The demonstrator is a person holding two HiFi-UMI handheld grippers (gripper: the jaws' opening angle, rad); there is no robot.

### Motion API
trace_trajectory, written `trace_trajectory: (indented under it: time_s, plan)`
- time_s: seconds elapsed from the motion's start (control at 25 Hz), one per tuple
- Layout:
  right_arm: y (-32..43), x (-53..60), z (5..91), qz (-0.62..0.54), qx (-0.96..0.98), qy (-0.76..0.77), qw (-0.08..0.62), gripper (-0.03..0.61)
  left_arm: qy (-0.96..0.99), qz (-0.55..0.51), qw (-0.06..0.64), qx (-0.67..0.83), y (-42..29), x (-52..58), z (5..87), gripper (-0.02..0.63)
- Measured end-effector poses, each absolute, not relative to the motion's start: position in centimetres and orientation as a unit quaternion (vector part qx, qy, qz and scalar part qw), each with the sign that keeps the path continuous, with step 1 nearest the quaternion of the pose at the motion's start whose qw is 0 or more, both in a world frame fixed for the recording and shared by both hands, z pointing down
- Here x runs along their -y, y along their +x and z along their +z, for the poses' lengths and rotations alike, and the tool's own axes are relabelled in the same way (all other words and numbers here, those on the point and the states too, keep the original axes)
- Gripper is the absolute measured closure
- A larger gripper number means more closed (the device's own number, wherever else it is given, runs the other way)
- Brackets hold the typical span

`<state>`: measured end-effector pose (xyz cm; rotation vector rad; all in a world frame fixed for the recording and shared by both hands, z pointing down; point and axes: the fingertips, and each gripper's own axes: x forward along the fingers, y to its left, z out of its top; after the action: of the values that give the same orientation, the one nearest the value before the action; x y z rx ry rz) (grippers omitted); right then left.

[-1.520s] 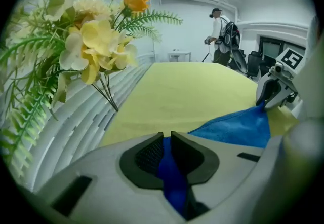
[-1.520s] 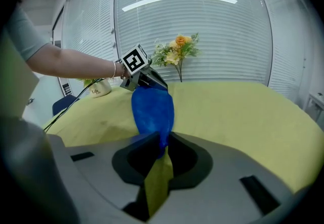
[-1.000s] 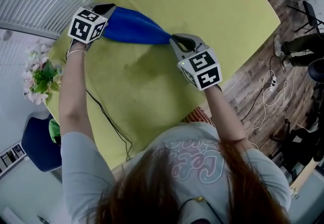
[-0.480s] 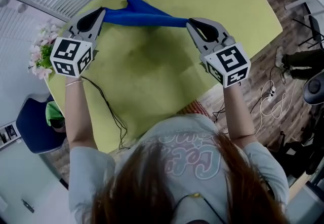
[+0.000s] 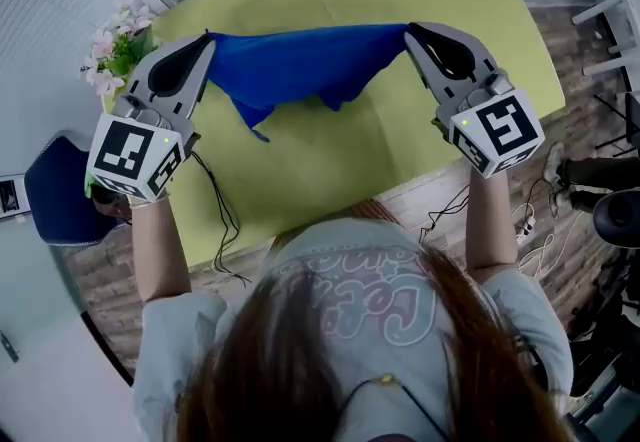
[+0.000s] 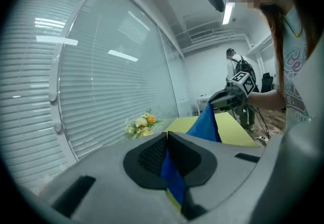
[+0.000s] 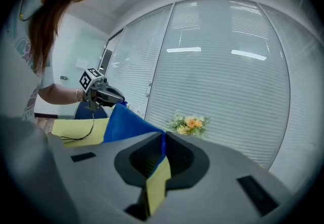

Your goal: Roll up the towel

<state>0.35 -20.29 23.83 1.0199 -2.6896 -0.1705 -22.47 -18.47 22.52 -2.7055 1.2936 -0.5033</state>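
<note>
both claws are higher and farther apart than a second ago, and the towel, then bunched into a narrow band, is now spread out between them. left claw is closed on one upper corner of the blue towel. right claw is closed on the other upper corner. the top edge runs straight from claw to claw. the lower edge hangs in uneven points over the yellow-green desk. flowers stand near the left claw.
</note>
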Motion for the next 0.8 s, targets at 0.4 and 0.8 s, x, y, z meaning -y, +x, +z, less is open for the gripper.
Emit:
trace_trajectory:
  time_s: [0.4, 0.8]
  plan:
    - [-1.9, 32.8, 21.6, -0.162, 0.917, 0.307, 0.198, 0.555, -0.841, -0.195, 0.077, -0.499, -24.1, 30.4, 19.9, 0.598]
    - [-1.7, 33.2, 20.6, -0.258, 0.902, 0.306, 0.161, 0.554, -0.837, -0.167, 0.113, -0.509, -23.4, 29.1, 20.5, 0.598]
